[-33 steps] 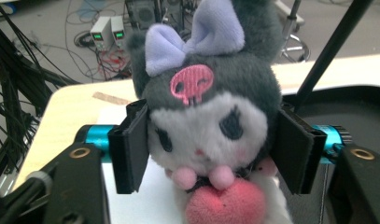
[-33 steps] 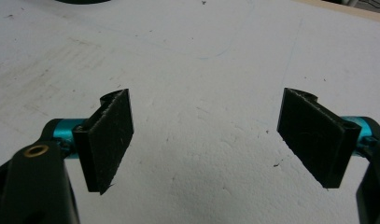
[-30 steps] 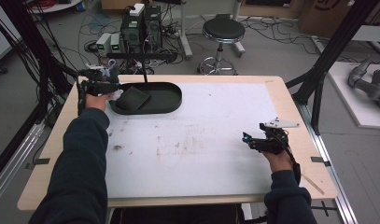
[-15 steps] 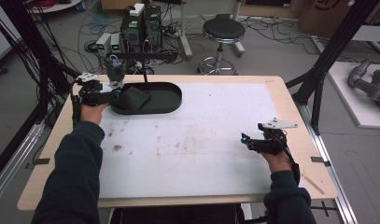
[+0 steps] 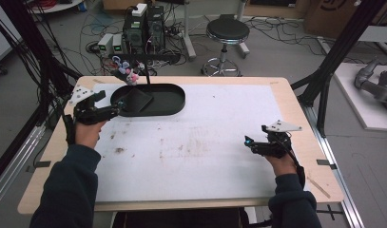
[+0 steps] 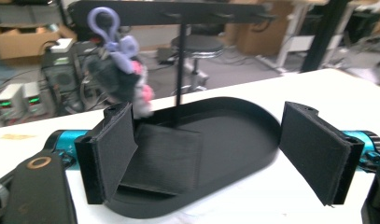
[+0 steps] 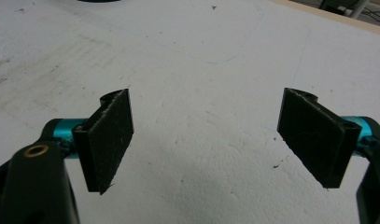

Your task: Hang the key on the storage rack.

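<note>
Now we note the left gripper point(image 5: 116, 110), jaws spread, has retreated from the black oval plastic tray point(image 5: 174, 107) toward the tabletop's point(image 5: 205, 142) left edge; right gripper point(image 5: 252, 145) spread, idle.

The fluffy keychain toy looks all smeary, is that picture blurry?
Yes: in the left gripper view the plush keychain is smeared and the background soft, while the black tray stays fairly clear. In the right gripper view the white tabletop looks sharp, with a faint shadow.
</note>
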`<state>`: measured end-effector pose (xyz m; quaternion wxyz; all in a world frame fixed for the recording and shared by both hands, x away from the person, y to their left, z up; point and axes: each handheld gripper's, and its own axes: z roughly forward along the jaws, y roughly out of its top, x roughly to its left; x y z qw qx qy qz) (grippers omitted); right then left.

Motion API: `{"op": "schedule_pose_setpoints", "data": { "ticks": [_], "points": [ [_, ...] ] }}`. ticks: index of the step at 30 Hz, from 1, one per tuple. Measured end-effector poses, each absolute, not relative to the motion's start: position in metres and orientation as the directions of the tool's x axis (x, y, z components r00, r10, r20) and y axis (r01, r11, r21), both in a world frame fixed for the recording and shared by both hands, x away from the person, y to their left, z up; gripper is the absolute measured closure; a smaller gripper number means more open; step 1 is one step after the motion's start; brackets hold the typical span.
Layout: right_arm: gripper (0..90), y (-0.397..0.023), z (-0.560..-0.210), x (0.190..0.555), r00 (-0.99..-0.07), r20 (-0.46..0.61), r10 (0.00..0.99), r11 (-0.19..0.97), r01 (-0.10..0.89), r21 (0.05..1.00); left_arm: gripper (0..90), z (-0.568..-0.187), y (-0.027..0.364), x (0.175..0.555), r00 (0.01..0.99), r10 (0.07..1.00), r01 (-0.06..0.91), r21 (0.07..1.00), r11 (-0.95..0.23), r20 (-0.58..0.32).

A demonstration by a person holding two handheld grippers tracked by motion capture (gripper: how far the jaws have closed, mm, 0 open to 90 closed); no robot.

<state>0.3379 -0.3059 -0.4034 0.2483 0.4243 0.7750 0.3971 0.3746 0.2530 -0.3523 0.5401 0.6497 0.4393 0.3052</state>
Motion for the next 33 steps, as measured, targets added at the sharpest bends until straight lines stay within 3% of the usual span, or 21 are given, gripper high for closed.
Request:
{"op": "schedule_pose_setpoints", "data": {
  "ticks": [14, 33],
  "points": [
    [18.6, -0.301, -0.401, 0.334, -0.502, -0.074, 0.861, 0.333, 0.447, 0.83, 19.0, -0.37, 0.24, 0.328, 0.476, 0.878, 0.191, 0.98, -0.047, -0.051],
    [18.7, -0.299, -0.4, 0.333, -0.489, -0.073, 0.869, 0.325, 0.453, 0.83, 19.0, -0.397, 0.247, 0.318, 0.457, 0.888, 0.233, 0.97, -0.065, -0.051]
  ]
}}
